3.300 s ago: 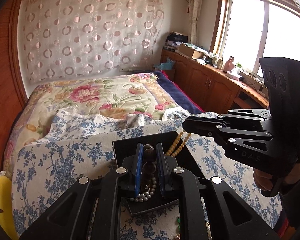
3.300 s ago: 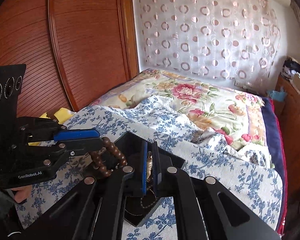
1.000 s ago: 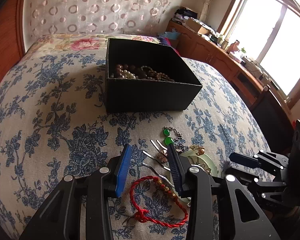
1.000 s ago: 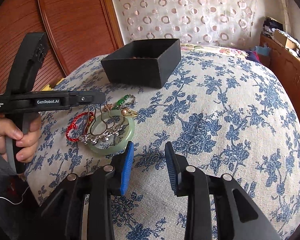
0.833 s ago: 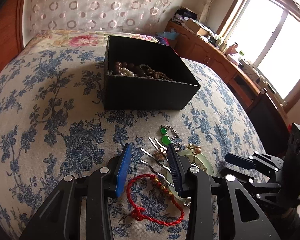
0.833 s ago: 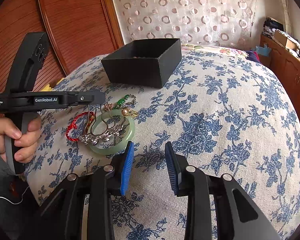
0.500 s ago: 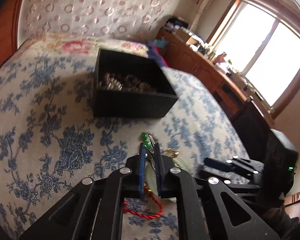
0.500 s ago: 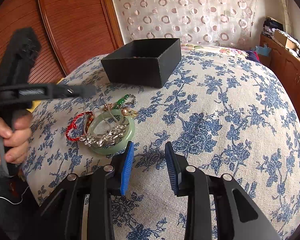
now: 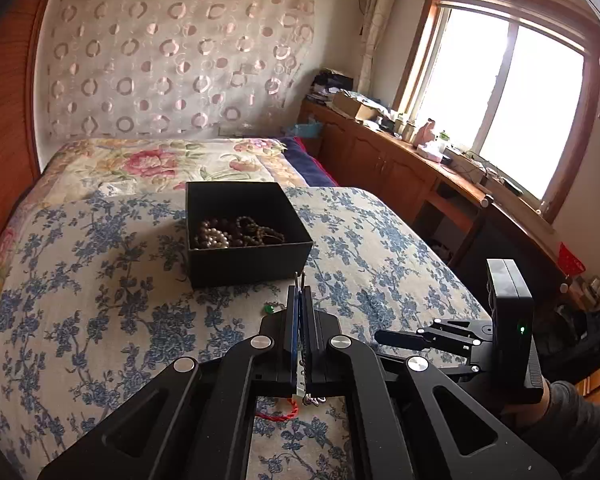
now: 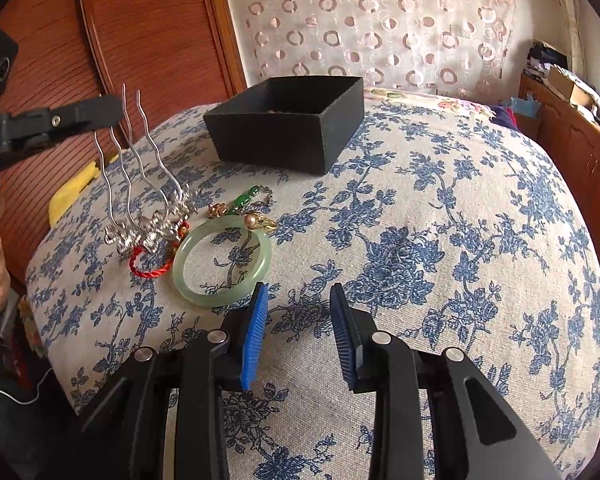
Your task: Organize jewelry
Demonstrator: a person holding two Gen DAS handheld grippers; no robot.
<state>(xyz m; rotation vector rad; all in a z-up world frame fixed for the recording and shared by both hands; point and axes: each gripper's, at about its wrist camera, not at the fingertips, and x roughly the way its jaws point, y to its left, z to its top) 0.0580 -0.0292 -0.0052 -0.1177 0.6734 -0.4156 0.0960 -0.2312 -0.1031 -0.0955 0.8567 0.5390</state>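
Note:
My left gripper [image 9: 300, 296] is shut on a silver hair comb [image 10: 140, 184] by its wavy prongs and holds it lifted above the bedspread, ornament end down; it shows at upper left in the right wrist view [image 10: 112, 110]. The black jewelry box [image 9: 244, 236] holds pearl and bead strands; it also shows in the right wrist view [image 10: 288, 136]. A jade bangle [image 10: 220, 268], a red cord bracelet [image 10: 152, 272], a green-stone piece [image 10: 244, 200] and a gold ring [image 10: 256, 220] lie on the bedspread. My right gripper [image 10: 300, 332] is open and empty near the bangle.
The blue floral bedspread [image 10: 440, 240] covers a rounded surface that falls away at the edges. A wooden headboard [image 10: 140, 32] stands at left. A yellow item [image 10: 72, 192] lies by the left edge. A wooden counter [image 9: 440, 168] runs under the window.
My left gripper closed on the silver hair comb and lifted it off the bangle pile, toward the box. The right gripper stayed open in place.

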